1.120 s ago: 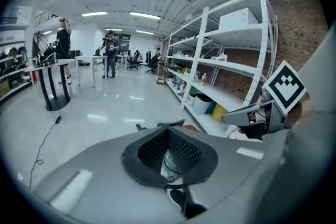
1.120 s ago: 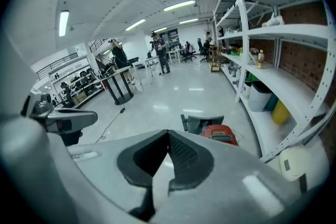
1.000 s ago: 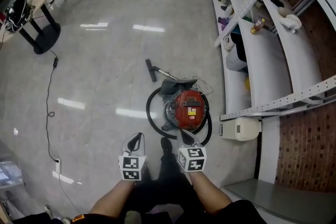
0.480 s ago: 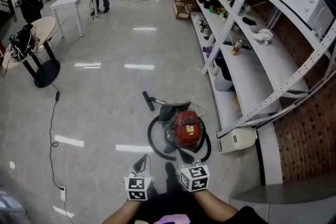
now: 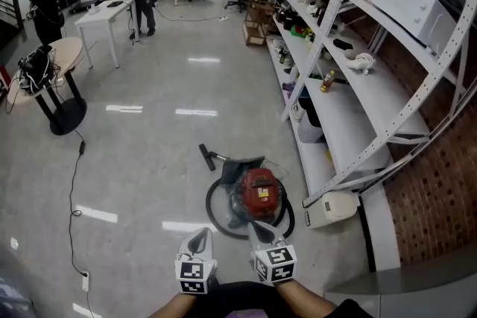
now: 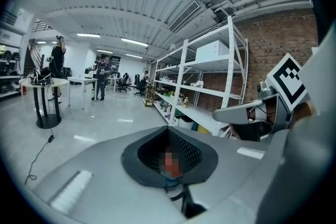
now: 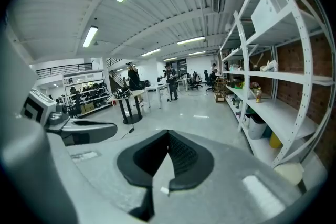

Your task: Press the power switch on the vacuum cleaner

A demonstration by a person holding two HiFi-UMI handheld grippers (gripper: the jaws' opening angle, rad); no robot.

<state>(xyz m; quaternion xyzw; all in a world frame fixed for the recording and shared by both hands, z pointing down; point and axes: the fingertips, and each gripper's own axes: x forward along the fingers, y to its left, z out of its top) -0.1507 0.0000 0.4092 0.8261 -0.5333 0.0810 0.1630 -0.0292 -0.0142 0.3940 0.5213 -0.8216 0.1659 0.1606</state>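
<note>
As seen from the head view, well short of the job: red vacuum cleaner [image 5: 258, 190] down on the glossy floor [image 5: 149, 160], just beside the foot of the white shelving [image 5: 350, 108], black hose [image 5: 216, 212] looped round it, floor nozzle [image 5: 204, 157] lying beyond. Left gripper [image 5: 199, 234] and right gripper [image 5: 258, 229] held low and close to the body, on the near side of the canister, touching nothing. Power switch too small to pick out; only a pale label on the red top.

Through the left gripper view: jaws closed pad to pad, nothing caught between them. Aimed level across the room toward the shelving and far desks, not down at the vacuum cleaner. Marker cube of the other gripper at the right edge.

Through the right gripper view: jaws drawn together too, empty, only a thin wedge of floor between the pads. Round table [image 7: 128, 96] and people far off; no vacuum cleaner in sight.

Judged an approach stage. Reach down first and tip one gripper nose-down until the red top fills its view. Find the switch before committing. Keep the jaws closed so the joined tips serve as one blunt finger. Press squarely into the switch, not sideways, since the canister may roll. Step clear of the hose loop.
</note>
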